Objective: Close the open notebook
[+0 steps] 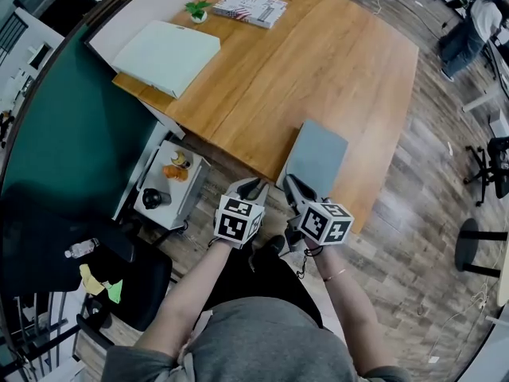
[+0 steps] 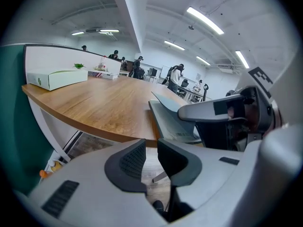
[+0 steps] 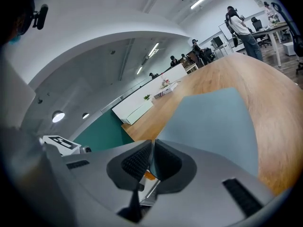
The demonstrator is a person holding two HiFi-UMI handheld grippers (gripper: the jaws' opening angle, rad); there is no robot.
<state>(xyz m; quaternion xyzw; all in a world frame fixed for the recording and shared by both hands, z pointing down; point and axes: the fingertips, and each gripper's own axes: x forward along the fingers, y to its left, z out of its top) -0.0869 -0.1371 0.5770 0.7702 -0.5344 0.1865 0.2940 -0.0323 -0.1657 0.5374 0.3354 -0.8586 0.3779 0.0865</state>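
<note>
The notebook [image 1: 318, 156] lies at the near edge of the wooden table [image 1: 334, 62], with its grey-blue cover uppermost in the head view. In the left gripper view the cover [image 2: 166, 99] stands lifted above the printed pages [image 2: 176, 126]. My right gripper [image 1: 296, 189] is shut on the cover's near edge; in the right gripper view the thin cover [image 3: 213, 122] runs in between the pads of the right gripper [image 3: 152, 161]. My left gripper [image 1: 250, 188] hangs just off the table edge, left of the notebook. The left gripper [image 2: 151, 158] is open by a narrow gap, with nothing in it.
A white box [image 1: 167, 56], a small green plant [image 1: 198, 10] and a printed book [image 1: 250, 7] sit at the table's far side. A low cabinet [image 1: 156, 161] with small items stands left of my knees, beside a green partition [image 1: 71, 134]. Office chairs [image 1: 493, 165] stand at the right.
</note>
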